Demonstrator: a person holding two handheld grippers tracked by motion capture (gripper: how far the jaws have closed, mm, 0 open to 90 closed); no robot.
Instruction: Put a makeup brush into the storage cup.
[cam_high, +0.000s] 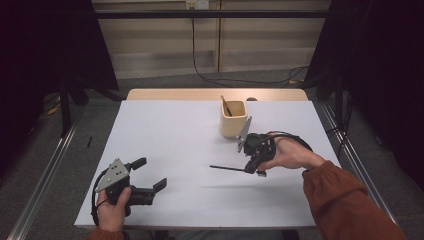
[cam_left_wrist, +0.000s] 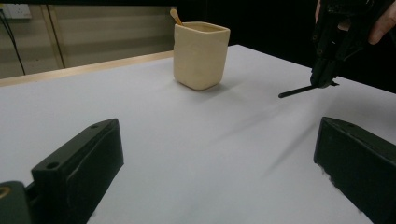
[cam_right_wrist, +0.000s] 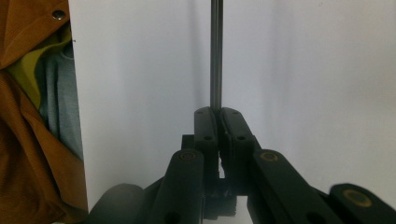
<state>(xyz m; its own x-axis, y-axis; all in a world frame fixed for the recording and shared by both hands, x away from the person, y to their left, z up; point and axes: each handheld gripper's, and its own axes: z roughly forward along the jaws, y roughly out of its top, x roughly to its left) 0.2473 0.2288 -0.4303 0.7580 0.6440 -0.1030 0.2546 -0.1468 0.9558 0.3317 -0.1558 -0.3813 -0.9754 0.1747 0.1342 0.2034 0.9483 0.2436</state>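
From above, my right gripper (cam_high: 254, 168) sits right of centre on the white desk (cam_high: 175, 145), with its jaws pressed together on one end of a thin dark stick (cam_high: 227, 168) that reaches left from them, level and just over the desk top. My right gripper view shows what the high view cannot: the two jaws closed flat against each other with the stick (cam_right_wrist: 215, 51) pinched at their very tips and running straight away from them, and my orange sleeve (cam_right_wrist: 32, 140) at the left edge of that view. The high view alone shows the layout: the cream cup (cam_high: 234, 119) stands just beyond my right gripper, toward the far edge, holding a small wooden stick (cam_high: 225, 105) that leans out of its top. My left gripper (cam_high: 150, 177) rests near the front left corner, jaws spread wide and holding nothing. From its own view, the cup (cam_left_wrist: 201, 55) stands far ahead between the open jaws, and my right gripper (cam_left_wrist: 324, 81) hangs at the upper right with the dark stick (cam_left_wrist: 296, 91) pointing left from it, well apart from my left jaws.
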